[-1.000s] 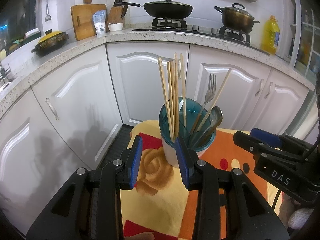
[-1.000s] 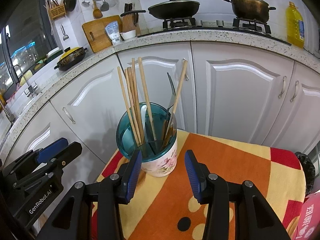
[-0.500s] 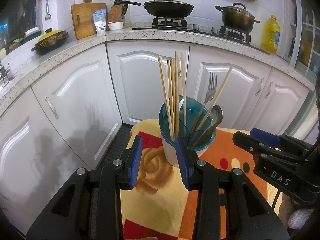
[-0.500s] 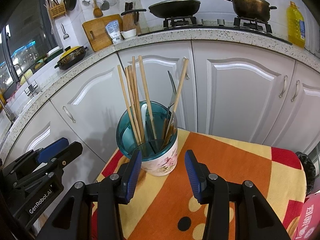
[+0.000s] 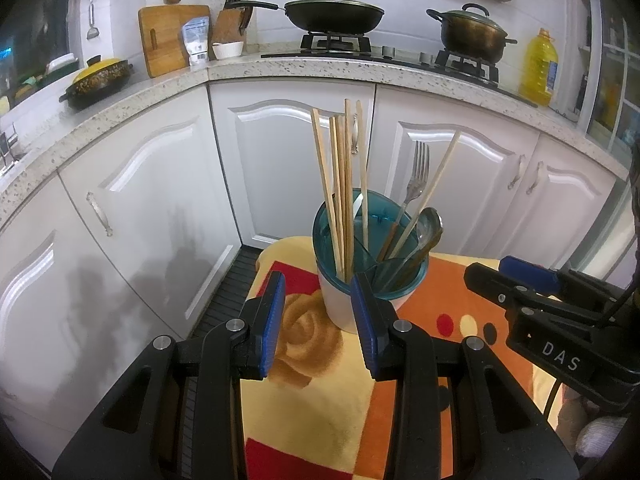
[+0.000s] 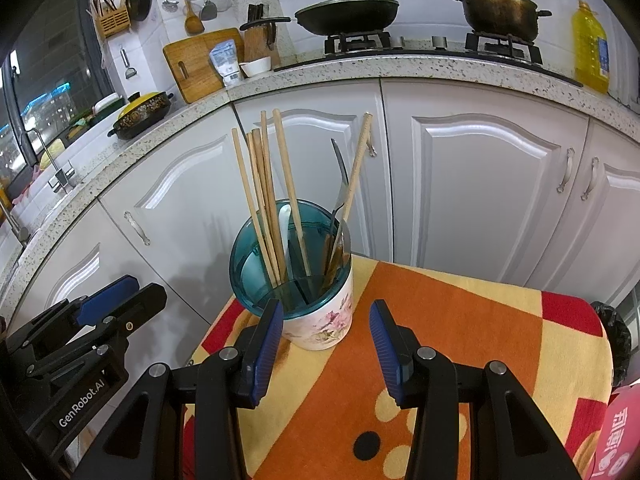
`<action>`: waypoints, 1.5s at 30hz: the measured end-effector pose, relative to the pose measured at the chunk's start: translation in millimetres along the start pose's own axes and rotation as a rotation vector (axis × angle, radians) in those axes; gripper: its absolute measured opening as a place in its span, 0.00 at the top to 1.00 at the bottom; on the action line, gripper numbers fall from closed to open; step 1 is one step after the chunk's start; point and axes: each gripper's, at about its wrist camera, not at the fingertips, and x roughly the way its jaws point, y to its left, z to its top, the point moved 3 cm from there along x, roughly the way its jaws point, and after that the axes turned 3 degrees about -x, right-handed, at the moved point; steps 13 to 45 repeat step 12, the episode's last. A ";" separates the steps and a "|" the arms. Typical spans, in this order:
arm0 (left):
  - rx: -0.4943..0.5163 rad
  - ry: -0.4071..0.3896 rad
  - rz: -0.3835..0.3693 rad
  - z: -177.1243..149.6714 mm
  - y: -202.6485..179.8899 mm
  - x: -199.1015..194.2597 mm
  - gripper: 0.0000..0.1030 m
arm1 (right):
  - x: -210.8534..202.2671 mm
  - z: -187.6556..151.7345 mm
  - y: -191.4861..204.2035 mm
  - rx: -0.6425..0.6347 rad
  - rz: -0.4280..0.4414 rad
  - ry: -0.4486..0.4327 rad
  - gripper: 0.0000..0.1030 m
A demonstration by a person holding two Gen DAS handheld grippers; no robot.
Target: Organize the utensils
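1. White kitchen cabinets (image 6: 472,184) under a speckled stone counter (image 5: 320,68) curve round behind a small table draped in an orange, yellow and red patterned cloth (image 6: 460,320).
2. My left gripper (image 5: 318,322) hangs over the cloth's near left part, its blue-padded jaws parted with nothing between them; the right pad sits just in front of the holder's base in that view.
3. My right gripper (image 6: 326,350) is likewise open and empty, jaws spread wider — low above the cloth, just short of the holder.
4. Between and just beyond both grippers stands the white floral ceramic utensil holder with a teal translucent plastic insert (image 6: 320,312), upright near the cloth's far left corner.
5. A cluster of pale wooden chopsticks (image 5: 340,184) leans up from the left compartment; one more chopstick (image 5: 434,184) slants out of the right one.
6. That right side also holds a steel fork (image 5: 416,176), tines up, and a metal spoon (image 5: 428,224) — bowl at the rim.
7. Behind, on the hob, sit a black lidded wok (image 5: 334,16) and a dark bronze lidded pot (image 5: 472,32), with a yellow oil bottle (image 5: 540,68) at the far right.
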 end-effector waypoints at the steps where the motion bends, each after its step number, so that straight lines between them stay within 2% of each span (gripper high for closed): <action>1: 0.000 0.001 -0.001 -0.2 -0.3 0.2 0.68 | 0.2 0.0 0.1 0.000 0.000 0.000 0.58; 45: 0.006 -0.011 -0.011 1.0 -2.8 -0.2 0.68 | 2.0 -2.9 -9.8 0.012 -0.012 -0.001 0.58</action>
